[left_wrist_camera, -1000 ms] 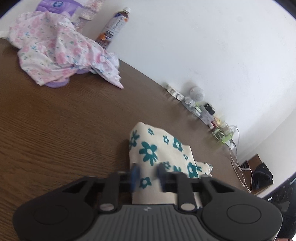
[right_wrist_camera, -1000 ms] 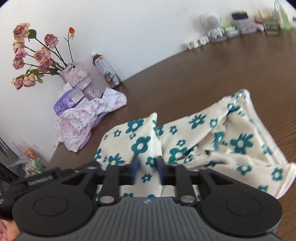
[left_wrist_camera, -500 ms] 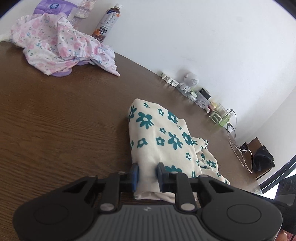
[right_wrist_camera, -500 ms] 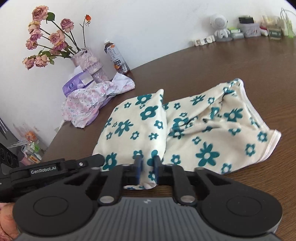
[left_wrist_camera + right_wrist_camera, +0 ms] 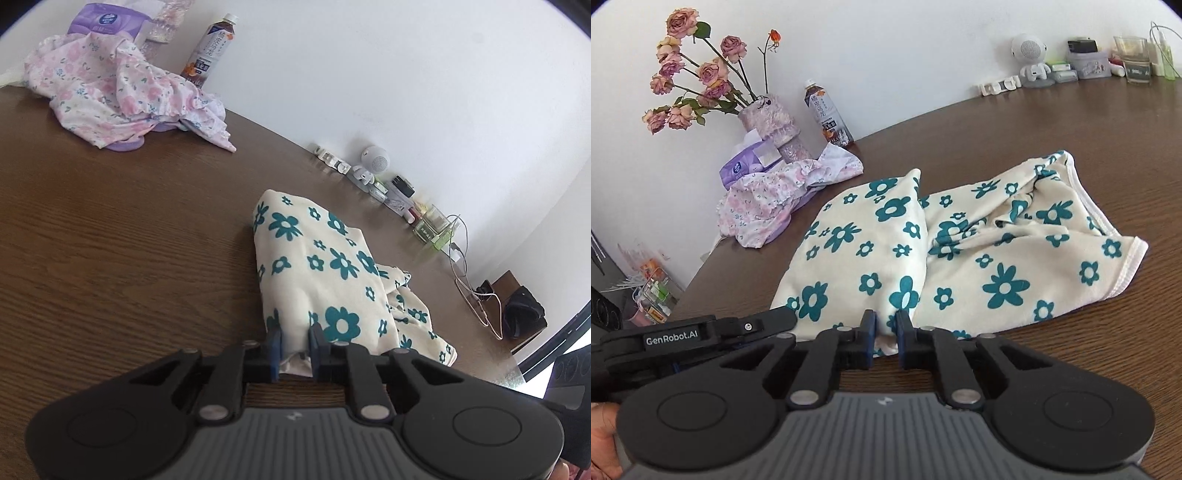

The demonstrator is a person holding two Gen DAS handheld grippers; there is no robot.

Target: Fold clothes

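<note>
Pinching the near hem at lower centre, the left gripper (image 5: 294, 345) holds the cloth (image 5: 325, 273) taut on the table (image 5: 110, 240), apparently to lay a fold. Likewise in the right view, the right gripper (image 5: 885, 338) clamps the hem at lower centre, keeping the edge level.

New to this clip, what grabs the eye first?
The cream cloth with teal flowers, spread mid-table and pinched at its near edge by both the left gripper and right gripper. Behind it, by the wall, a pink floral garment lies crumpled under a vase of dried roses.
</note>
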